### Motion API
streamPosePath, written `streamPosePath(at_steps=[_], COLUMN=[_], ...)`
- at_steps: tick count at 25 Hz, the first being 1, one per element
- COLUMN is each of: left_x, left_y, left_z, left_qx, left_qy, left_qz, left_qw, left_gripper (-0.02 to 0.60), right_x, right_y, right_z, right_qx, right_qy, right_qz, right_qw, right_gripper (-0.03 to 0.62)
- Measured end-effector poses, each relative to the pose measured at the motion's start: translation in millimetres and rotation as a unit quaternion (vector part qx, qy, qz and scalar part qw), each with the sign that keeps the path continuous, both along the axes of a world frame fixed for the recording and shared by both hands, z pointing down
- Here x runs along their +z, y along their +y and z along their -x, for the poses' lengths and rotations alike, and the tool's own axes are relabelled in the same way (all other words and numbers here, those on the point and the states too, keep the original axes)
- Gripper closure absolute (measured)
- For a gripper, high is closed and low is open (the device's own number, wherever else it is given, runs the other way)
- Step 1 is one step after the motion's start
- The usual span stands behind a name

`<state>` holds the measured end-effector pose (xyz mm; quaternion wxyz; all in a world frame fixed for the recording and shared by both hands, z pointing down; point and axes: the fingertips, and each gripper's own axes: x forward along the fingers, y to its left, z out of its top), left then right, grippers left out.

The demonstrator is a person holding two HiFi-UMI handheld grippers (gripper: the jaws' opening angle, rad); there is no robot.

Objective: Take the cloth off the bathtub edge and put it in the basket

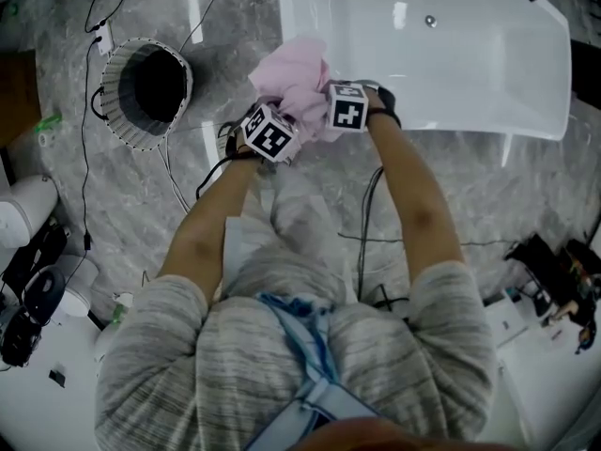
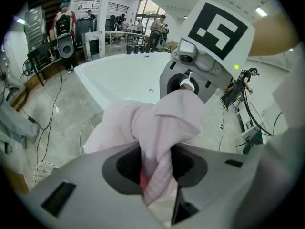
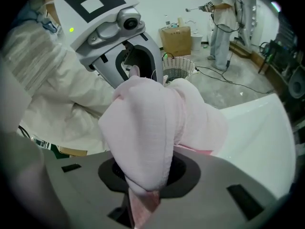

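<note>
A pale pink cloth (image 1: 296,85) hangs bunched between both grippers, just off the near left corner of the white bathtub (image 1: 451,54). My left gripper (image 1: 282,130) is shut on a fold of the cloth (image 2: 157,142). My right gripper (image 1: 329,111) is shut on another fold of the cloth (image 3: 147,142). Each gripper shows in the other's view, close across the cloth. The wicker basket (image 1: 146,92) stands on the floor to the left, its dark inside showing nothing in it; it also appears in the right gripper view, as the basket (image 3: 178,70).
Black cables (image 1: 89,158) trail over the grey marble floor around the basket and near my feet. Equipment (image 1: 28,289) sits at the left edge and more gear (image 1: 563,280) at the right. People stand far off in both gripper views.
</note>
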<state>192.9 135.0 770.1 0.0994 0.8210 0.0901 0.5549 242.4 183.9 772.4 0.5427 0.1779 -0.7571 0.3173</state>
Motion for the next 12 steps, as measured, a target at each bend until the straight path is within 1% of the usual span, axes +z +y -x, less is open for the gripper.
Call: streamPosePath(at_steps=[5, 12], left_x=[-29.9, -73.2], left_y=[-17.9, -46.8], left_z=[-1.3, -3.5], left_qx=[0.006, -0.003], left_qy=[0.014, 0.037], left_qz=[-0.004, -0.012], left_qw=[0.9999, 0.9993], left_gripper=[0.442, 0.442], right_x=[-29.7, -72.3], right_y=[-17.4, -47.8], right_z=[-1.1, -2.0], right_qx=[0.009, 0.024], right_qy=[0.014, 0.028], right_qz=[-0.014, -0.038], right_qw=[1.000, 0.999], right_gripper=[0.480, 0.480])
